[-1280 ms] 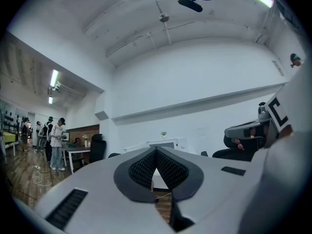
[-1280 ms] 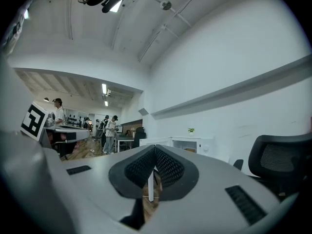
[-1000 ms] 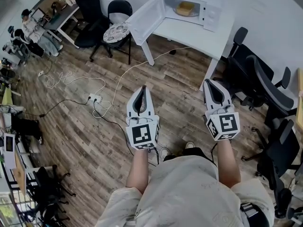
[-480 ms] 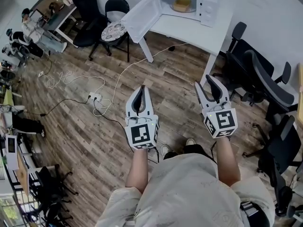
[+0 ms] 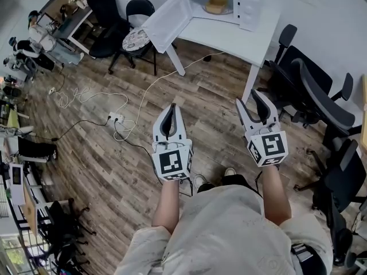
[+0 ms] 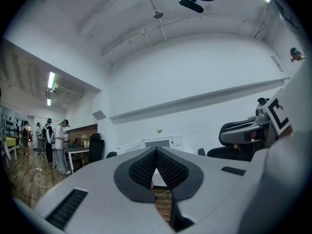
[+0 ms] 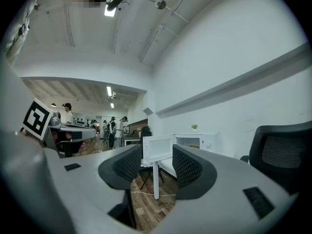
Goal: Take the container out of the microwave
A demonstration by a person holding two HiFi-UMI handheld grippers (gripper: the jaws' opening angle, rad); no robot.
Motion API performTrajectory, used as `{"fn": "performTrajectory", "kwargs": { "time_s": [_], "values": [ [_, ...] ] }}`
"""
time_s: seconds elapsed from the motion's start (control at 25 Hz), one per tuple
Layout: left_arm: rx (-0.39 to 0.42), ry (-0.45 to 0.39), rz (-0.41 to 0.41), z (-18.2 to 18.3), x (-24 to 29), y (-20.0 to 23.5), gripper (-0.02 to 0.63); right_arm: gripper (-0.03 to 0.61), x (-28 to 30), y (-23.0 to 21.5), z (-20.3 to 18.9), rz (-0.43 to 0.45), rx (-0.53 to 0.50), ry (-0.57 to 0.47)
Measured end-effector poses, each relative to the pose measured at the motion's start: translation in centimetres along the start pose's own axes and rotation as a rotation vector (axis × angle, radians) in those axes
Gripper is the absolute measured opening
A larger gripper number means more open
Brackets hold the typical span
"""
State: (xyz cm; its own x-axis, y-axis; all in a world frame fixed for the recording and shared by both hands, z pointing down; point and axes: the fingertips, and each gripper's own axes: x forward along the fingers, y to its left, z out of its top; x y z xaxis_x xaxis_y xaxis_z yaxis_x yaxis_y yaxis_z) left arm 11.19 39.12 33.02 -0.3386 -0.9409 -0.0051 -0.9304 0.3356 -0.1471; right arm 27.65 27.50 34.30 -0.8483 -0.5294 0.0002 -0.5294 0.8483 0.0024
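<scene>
Standing well short of the microwave point(image 5: 221, 7), the person is pointing both grippers level toward it. The container point(image 5: 216, 4) — a pale yellowish thing — is sitting inside the microwave's open cavity, far ahead of both sets of fingers and reachable by neither yet. It is showing too small for its long axis to be told.

The microwave's door point(image 5: 166, 23) is hanging wide open on its left side, so it is jutting out toward the left gripper's line. The right gripper point(image 5: 248, 98) is lying more nearly in line with the cavity, and the right gripper view is framing the microwave between its fingers. By my judgement that makes the right hand the better placed one to go in, though both are about equally far from the microwave.

The right gripper's jaws have just been opening and are standing wide apart with nothing between them — only distant room is showing through the gap. The left gripper point(image 5: 171, 109) is keeping its tips together, empty.
</scene>
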Motion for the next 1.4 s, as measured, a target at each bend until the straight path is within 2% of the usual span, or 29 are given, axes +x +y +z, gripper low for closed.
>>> {"fn": "performTrajectory", "kwargs": {
  "time_s": [0.44,0.72,1.08,1.4],
  "values": [
    [0.004,0.005,0.050,0.5,0.5,-3.8,0.008,0.200,-1.5,-4.1,-0.6,0.031,0.025,-0.006],
    [0.016,0.012,0.052,0.4,0.3,-5.7,0.008,0.199,-2.3,-5.3,-1.4,0.043,0.045,0.001],
    [-0.009,0.016,0.040,-0.5,1.7,-4.9,0.008,0.199,-1.0,-5.3,-1.7,0.035,0.038,0.018],
    [-0.034,0.006,0.018,-1.5,5.6,-2.4,0.008,0.199,3.3,-5.3,-1.7,0.018,0.007,0.033]
  ]
}}
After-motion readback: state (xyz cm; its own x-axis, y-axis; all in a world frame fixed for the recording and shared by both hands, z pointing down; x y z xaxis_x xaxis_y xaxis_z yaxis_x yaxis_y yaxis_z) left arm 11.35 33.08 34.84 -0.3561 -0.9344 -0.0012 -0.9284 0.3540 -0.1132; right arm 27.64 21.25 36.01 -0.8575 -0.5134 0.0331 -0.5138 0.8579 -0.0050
